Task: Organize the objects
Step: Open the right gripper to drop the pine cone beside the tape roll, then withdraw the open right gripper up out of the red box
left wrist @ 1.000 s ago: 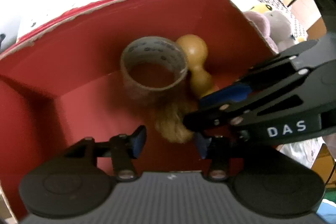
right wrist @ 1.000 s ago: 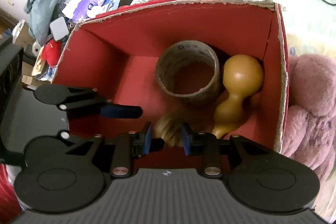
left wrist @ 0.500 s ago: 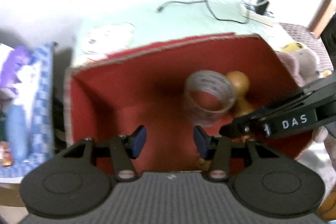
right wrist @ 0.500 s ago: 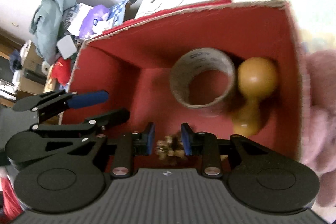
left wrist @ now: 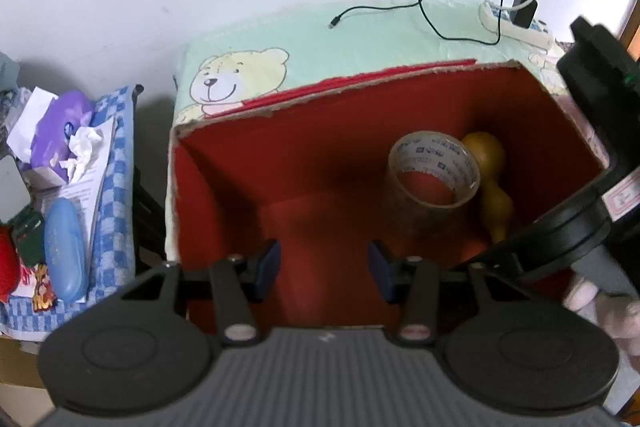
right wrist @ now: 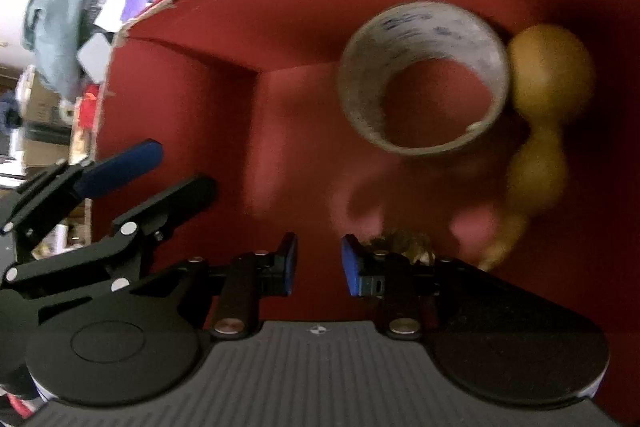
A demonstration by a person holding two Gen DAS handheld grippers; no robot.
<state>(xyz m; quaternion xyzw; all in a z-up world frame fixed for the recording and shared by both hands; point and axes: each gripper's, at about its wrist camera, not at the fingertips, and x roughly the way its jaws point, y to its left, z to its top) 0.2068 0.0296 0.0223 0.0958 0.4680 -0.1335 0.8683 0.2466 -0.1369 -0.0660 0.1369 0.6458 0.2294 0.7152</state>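
An open cardboard box with a red inside (left wrist: 224,187) holds a roll of brown tape (left wrist: 434,171) standing against a yellow wooden gourd-shaped piece (left wrist: 486,155). My left gripper (left wrist: 324,267) hangs open over the box's near left part with nothing between its pads. The right gripper's black body (left wrist: 568,223) reaches in from the right. In the right wrist view my right gripper (right wrist: 320,263) is low inside the box (right wrist: 280,7). Its jaws are closing on an empty gap. A brown fibrous clump (right wrist: 404,243) lies just outside its right finger. The tape (right wrist: 424,75) and the gourd piece (right wrist: 548,87) lie beyond.
The box stands on a pale green mat with a bear print (left wrist: 240,71). A black cable (left wrist: 420,3) and a power strip (left wrist: 516,19) lie at the mat's back. Left of the box, a blue checked cloth (left wrist: 116,187) carries a purple tissue pack (left wrist: 60,131) and a blue case (left wrist: 64,247).
My left gripper has drawn back and up out of the box. My right gripper has sunk deeper in. The brown clump, earlier between its pads, now sits beside its right finger.
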